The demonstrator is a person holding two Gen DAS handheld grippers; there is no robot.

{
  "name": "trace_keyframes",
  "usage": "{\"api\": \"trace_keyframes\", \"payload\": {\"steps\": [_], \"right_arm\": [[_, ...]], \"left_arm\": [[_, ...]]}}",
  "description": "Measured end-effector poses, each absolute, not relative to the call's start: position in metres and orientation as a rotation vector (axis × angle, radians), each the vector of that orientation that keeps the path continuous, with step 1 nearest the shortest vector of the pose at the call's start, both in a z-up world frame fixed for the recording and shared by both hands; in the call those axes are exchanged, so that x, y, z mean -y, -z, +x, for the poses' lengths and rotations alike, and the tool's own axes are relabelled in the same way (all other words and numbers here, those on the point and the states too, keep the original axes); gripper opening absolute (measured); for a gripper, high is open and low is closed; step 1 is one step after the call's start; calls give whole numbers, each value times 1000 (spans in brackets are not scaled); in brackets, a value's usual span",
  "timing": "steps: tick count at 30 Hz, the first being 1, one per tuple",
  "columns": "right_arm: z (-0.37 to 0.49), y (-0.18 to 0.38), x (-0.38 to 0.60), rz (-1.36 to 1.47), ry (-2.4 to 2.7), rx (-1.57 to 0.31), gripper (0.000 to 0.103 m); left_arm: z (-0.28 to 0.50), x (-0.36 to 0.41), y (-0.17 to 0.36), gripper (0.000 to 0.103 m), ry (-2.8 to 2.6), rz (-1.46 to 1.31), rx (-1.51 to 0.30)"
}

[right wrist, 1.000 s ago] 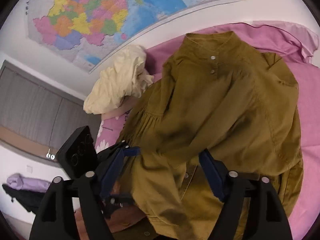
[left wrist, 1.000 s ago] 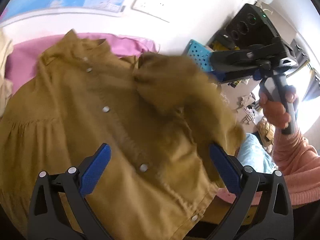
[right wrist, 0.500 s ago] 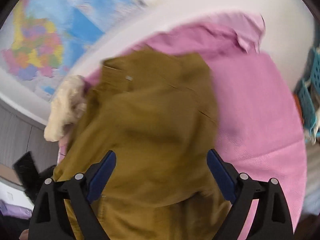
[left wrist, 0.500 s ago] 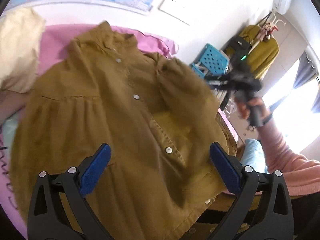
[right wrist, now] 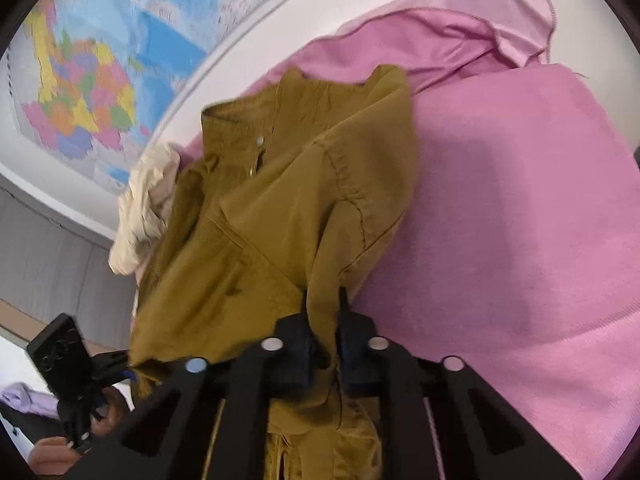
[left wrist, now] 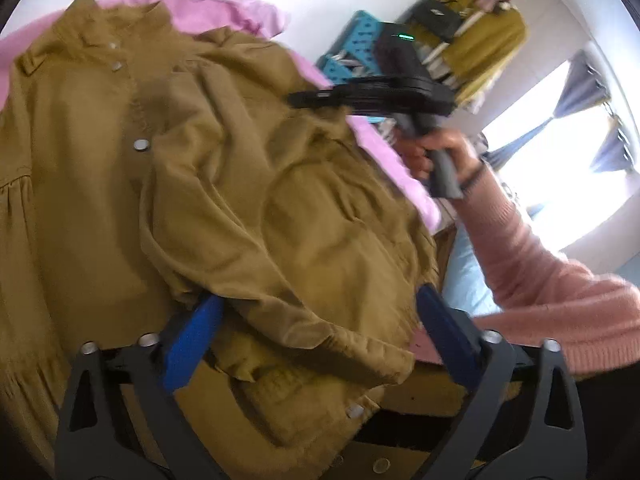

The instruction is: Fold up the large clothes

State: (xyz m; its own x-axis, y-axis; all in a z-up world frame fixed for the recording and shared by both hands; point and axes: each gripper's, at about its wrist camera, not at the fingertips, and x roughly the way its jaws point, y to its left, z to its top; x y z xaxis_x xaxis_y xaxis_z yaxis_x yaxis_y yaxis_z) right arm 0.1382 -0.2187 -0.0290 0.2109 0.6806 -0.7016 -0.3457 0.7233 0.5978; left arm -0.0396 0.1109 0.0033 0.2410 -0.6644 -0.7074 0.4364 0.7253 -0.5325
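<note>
A large mustard button-up shirt [left wrist: 100, 208] lies face up on a pink bed cover [right wrist: 520, 220], collar to the far side. One side and its sleeve [left wrist: 320, 240] are folded over the front. My left gripper [left wrist: 316, 300] is at the near hem; its jaws are closing, with a bunched fold between the blue pads [left wrist: 192, 336] but not pinched. My right gripper [right wrist: 326, 320] is shut on a ridge of the shirt's cloth near the armhole. In the left wrist view the right gripper [left wrist: 304, 98] reaches in from the right, held by a hand in a pink sleeve [left wrist: 540, 280].
A cream garment [right wrist: 144, 208] is heaped beyond the shirt's far shoulder, under a wall map [right wrist: 100, 80]. A blue basket [left wrist: 348, 52] and a rack of mustard clothes [left wrist: 480, 32] stand beyond the bed's right edge, by a bright window [left wrist: 560, 160].
The right gripper dropped onto the shirt and shut on its cloth. The left gripper moved closer to the hem, its jaws narrowed, and a fold now lies between them.
</note>
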Motion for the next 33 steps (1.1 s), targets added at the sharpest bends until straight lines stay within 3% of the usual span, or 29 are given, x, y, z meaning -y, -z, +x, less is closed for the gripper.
{"api": "trace_keyframes", "payload": {"steps": [1,3,8,11,12,13,14,15,19,25,33], "right_arm": [[135,23,224,330,-718,-1123,7],[134,14,234,345,-704,-1088,5],[136,-3,264,424,-679,-1020,5],[141,13,258,377,-649,-1078,8],[144,19,257,399,-647,-1101,17],[147,24,257,425,-658,-1119,24],[148,27,258,447,-672,-1130,46],[148,26,259,451,-664,-1114,61],[136,3,256,370,-639,-1018,61],[102,-49,216,195,-714,-842,62],[68,-55,129,12,-927,-849,65]], "left_arm": [[-33,-115,-3,65,751,-252,-1102],[-18,-128,2,19,706,-260,-1132],[21,-179,-8,7,525,-336,-1116],[37,-201,-15,7,361,-299,-1095],[41,-208,-16,11,277,-254,-1093],[44,-213,-15,29,245,-254,-1107],[45,-217,-14,38,278,-288,-1129],[43,-218,-15,47,327,-319,-1133],[11,-202,-28,71,458,-238,-1069],[-31,-189,-20,73,495,-130,-1094],[-54,-198,-1,73,471,-141,-1118]]}}
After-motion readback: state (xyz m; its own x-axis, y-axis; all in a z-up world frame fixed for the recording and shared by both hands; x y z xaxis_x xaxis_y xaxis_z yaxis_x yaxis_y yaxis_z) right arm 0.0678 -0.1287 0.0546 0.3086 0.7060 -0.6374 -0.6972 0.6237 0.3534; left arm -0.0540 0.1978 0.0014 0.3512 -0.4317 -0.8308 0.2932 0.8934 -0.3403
